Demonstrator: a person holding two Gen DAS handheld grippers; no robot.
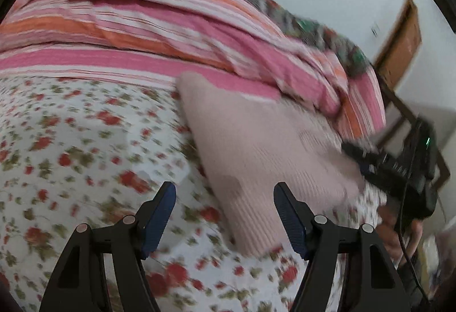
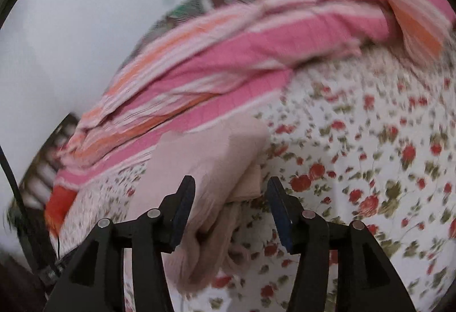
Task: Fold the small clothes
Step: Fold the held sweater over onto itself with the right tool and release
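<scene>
A pale pink knitted garment [image 1: 256, 146] lies folded on the floral bed sheet [image 1: 71, 141]. My left gripper [image 1: 225, 212] is open and empty, hovering over the garment's near ribbed edge. The other gripper's black body [image 1: 399, 169] shows at the garment's right side. In the right wrist view the same garment [image 2: 208, 169] lies bunched, with thinner beige fabric [image 2: 248, 183] at its right edge. My right gripper [image 2: 230, 206] is open, its jaws either side of that bunched edge, holding nothing.
A pink, orange and white striped blanket [image 1: 171, 35] is heaped along the far side of the bed, also in the right wrist view [image 2: 228, 55]. A wooden door [image 1: 401, 47] and white wall are behind. Both views are motion-blurred.
</scene>
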